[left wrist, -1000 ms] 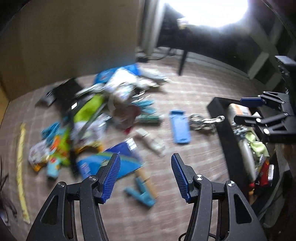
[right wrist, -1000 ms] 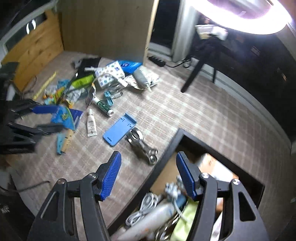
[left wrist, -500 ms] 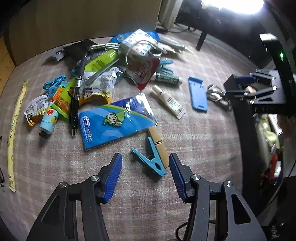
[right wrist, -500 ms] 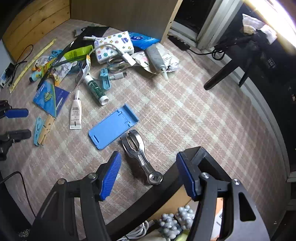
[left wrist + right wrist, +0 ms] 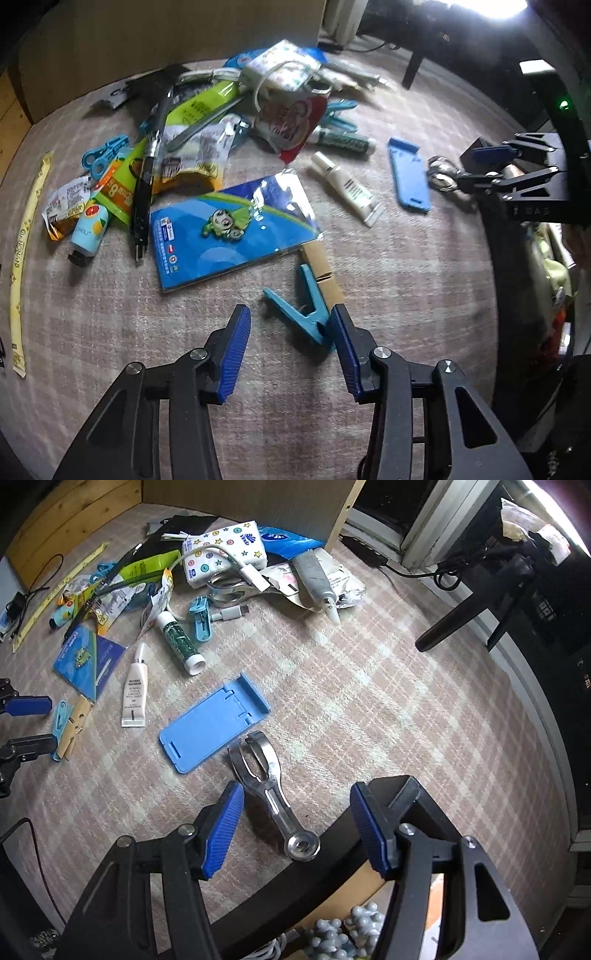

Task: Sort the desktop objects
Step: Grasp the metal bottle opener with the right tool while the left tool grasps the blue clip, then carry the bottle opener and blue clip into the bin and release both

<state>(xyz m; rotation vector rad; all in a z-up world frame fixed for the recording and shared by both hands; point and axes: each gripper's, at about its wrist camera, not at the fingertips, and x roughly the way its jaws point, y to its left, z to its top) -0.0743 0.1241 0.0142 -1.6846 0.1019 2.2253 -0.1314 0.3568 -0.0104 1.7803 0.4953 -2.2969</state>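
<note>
My left gripper (image 5: 290, 347) hangs spread over the blue clip (image 5: 301, 314); its right pad nearly touches the clip's hinge end, nothing pinched. The wooden peg (image 5: 322, 269) lies against that clip, so I judge I could catch both, or nudge the clip aside as the jaws narrow. My right gripper (image 5: 297, 829) is also spread, straddling the steel tool (image 5: 271, 794), whose ring end sits just beside the black bin's rim (image 5: 373, 834); a pad may hit that rim or pinch the thin handle off-centre and spin it. Compared with a second ago, both grippers are lower and tipped further toward the mat, their jaws have been closing, and each target now lies between the pads.
</note>
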